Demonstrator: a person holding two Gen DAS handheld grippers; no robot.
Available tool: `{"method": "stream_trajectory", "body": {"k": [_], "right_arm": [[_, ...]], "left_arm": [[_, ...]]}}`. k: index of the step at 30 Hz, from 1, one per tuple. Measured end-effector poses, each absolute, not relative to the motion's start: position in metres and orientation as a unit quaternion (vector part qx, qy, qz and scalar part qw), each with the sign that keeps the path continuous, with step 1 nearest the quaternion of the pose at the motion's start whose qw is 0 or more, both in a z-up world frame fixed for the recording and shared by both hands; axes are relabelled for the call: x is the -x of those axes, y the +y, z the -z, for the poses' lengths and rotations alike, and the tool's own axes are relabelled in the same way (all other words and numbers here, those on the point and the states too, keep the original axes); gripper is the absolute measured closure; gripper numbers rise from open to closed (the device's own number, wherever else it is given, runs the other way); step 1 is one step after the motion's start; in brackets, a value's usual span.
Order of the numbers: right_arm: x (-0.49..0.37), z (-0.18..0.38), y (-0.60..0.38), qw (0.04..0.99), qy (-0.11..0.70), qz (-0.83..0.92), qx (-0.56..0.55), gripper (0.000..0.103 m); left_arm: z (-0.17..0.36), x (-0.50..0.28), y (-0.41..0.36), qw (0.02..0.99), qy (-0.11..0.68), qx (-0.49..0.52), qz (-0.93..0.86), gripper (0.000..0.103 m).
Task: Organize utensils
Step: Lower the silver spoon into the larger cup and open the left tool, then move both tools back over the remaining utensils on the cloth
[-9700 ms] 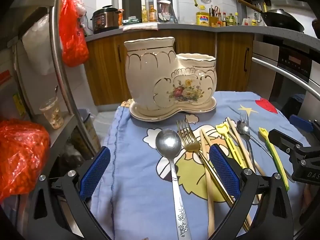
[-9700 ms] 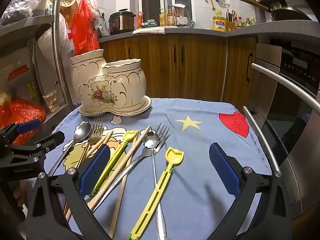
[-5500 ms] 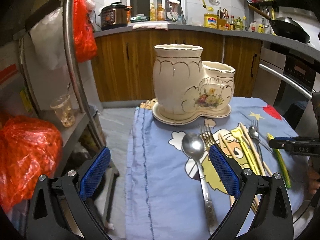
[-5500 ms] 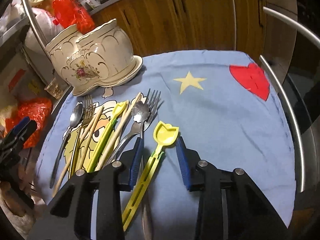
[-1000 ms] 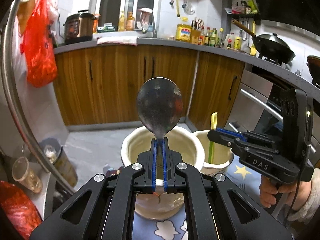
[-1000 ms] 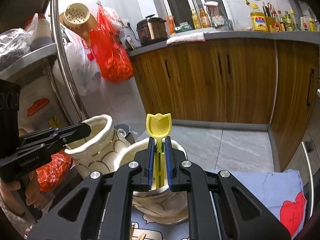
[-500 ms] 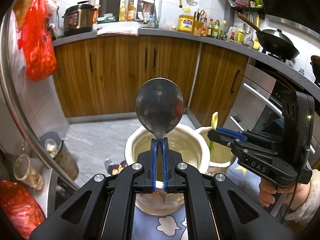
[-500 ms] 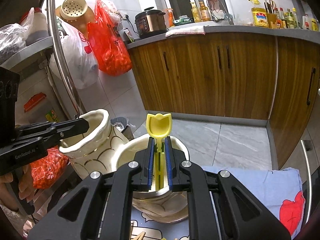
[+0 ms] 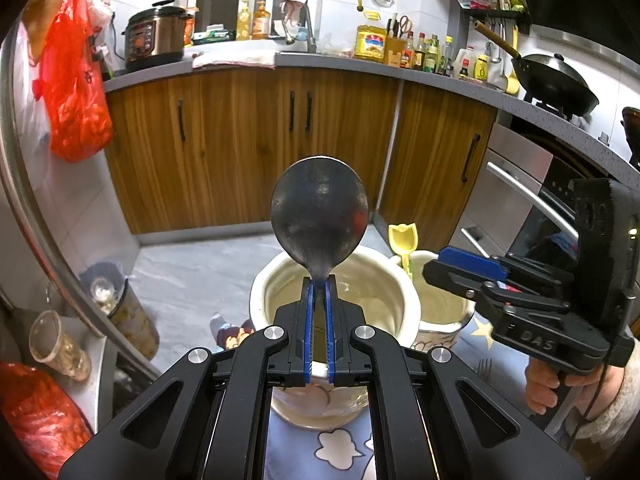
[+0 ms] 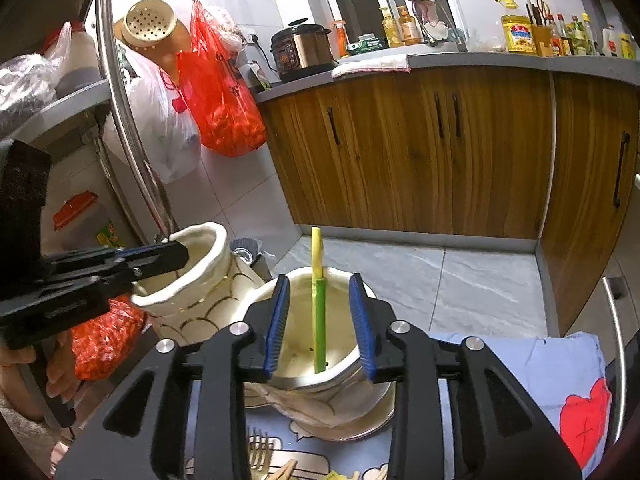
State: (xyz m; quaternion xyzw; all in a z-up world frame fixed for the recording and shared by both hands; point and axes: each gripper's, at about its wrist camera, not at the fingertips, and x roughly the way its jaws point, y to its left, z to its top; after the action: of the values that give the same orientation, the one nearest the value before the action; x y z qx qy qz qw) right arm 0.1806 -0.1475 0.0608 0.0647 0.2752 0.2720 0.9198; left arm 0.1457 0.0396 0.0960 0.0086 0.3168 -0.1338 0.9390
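Note:
My left gripper [image 9: 318, 284] is shut on the neck of a metal spoon [image 9: 319, 212], bowl up, held over the taller cup of the cream ceramic utensil holder [image 9: 264, 280]. My right gripper [image 10: 318, 308] is open above the shorter cup [image 10: 340, 376]. The yellow-green plastic utensil [image 10: 319, 312] stands free in that cup between the open fingers; its yellow head shows in the left wrist view [image 9: 402, 240]. The right gripper shows there too [image 9: 468, 264], and the left one appears in the right wrist view [image 10: 160, 256] over the taller cup [image 10: 200, 280].
The holder stands on a blue cartoon cloth [image 10: 560, 368]. A fork [image 10: 258, 452] and chopsticks [image 10: 284, 472] lie on the cloth near me. A metal rack with red bags [image 10: 224, 116] is to the left. Wooden cabinets [image 9: 300, 140] and an oven [image 9: 516, 208] stand behind.
My right gripper has opened and let go of the yellow-green utensil, which now stands lower in the shorter cup. My left gripper still holds the spoon over the taller cup, slightly lower.

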Motion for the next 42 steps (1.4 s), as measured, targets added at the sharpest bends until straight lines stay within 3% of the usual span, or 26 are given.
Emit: {"method": "stream_trajectory", "body": {"k": [16,34,36,42], "right_arm": [[-0.149,-0.069,-0.169,0.916,0.262,-0.293,-0.081,0.065],[-0.144,-0.064,-0.185,0.913,0.273,-0.289,-0.093,0.063],[-0.140,-0.064,-0.191,0.913,0.280,-0.282,-0.092,0.056],[-0.108,-0.062,-0.212,0.924,0.276,-0.255,-0.063,0.014]], "left_arm": [[-0.096,-0.146,0.040,0.937,0.321,-0.010,0.134,0.094],[-0.101,-0.150,0.036,0.927,0.347,-0.001,0.144,0.067],[-0.105,-0.138,0.035,0.932,0.335,-0.008,0.140,0.055],[-0.109,-0.095,0.036,0.946,0.297,-0.026,0.128,0.027]]}}
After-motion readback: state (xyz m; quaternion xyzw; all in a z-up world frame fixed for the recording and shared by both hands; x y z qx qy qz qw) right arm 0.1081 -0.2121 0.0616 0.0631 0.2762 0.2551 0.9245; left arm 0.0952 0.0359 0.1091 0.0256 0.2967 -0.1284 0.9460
